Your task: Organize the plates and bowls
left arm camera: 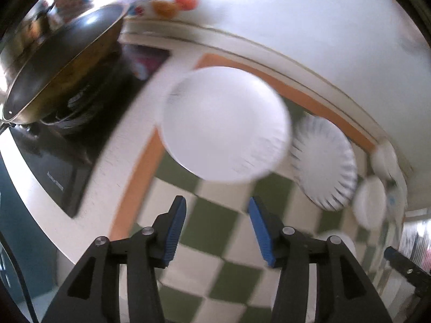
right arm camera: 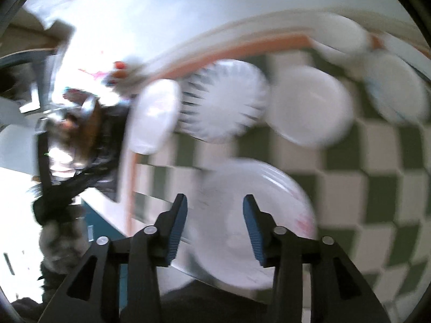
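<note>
Both views are blurred by motion. In the left wrist view my left gripper (left arm camera: 216,202) is open and empty above a green-and-white checked mat (left arm camera: 215,226). A plain white plate (left arm camera: 225,123) lies just ahead of it. A fluted white plate (left arm camera: 324,164) and a small white bowl (left arm camera: 370,206) lie to its right. In the right wrist view my right gripper (right arm camera: 214,200) is open and empty over a large white plate (right arm camera: 256,215). Beyond it lie a fluted plate (right arm camera: 225,101), a white bowl (right arm camera: 309,105), another plate (right arm camera: 396,88) and the plain plate (right arm camera: 155,115).
A black wok (left arm camera: 64,62) sits on a black stove (left arm camera: 54,167) at the left. The mat has an orange border (left arm camera: 296,91) next to a white wall (left arm camera: 296,13). The counter's front edge (right arm camera: 107,210) drops to a teal cabinet. My right gripper's finger shows at the right (left arm camera: 404,263).
</note>
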{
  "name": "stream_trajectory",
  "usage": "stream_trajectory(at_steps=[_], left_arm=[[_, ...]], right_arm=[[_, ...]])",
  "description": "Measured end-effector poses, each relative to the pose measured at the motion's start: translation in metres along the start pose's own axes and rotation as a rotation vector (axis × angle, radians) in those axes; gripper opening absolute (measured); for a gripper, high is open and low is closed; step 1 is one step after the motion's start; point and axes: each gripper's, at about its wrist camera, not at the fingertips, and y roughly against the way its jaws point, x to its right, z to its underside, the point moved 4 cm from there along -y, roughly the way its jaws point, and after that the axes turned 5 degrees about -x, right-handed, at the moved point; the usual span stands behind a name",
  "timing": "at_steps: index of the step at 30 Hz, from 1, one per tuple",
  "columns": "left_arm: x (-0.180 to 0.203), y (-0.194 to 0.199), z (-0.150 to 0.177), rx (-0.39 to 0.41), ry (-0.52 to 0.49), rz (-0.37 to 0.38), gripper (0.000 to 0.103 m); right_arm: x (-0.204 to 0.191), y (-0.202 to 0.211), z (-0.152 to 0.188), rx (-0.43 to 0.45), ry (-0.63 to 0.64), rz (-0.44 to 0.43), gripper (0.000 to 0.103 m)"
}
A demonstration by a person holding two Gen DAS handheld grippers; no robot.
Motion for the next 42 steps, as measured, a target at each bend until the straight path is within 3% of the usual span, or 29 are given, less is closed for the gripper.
stream_trajectory(at_steps=[4, 8, 15, 17, 19, 21, 30, 42], left_arm=[[-0.038, -0.039, -0.035, -0.045, 0.051, -0.006, 0.046], [-0.062, -0.074, -0.063, -0.084, 0.073, 0.003, 0.046], [-0.072, -0.116, -0.081, -0.151, 0.065, 0.052, 0.044], [-0.069, -0.124, -0.084, -0.148, 0.048, 0.067, 0.023], [-0.068, -0.126, -0.084, -0.138, 0.036, 0.069, 0.022], [-0.068, -0.126, -0.085, -0.13, 0.031, 0.073, 0.022], [-0.066, -0.122, -0.079, -0.106, 0.014, 0.068, 0.022], [-0.045, -0.074, -0.059, -0.06, -0.028, 0.09, 0.021]], right_arm=[[-0.047, -0.06, -0.073, -0.015, 0.03, 0.003, 0.048], [-0.065, -0.133, -0.145, -0.076, 0.012, 0.034, 0.048], [-0.069, -0.215, -0.211, -0.166, 0.023, 0.119, 0.048], [-0.067, -0.23, -0.221, -0.184, 0.024, 0.138, 0.044], [-0.063, -0.239, -0.224, -0.201, 0.016, 0.137, 0.025], [-0.058, -0.245, -0.227, -0.204, 0.015, 0.149, 0.016], [-0.059, -0.239, -0.221, -0.185, 0.064, 0.113, 0.012], [-0.067, -0.181, -0.183, -0.109, 0.081, 0.062, 0.006]])
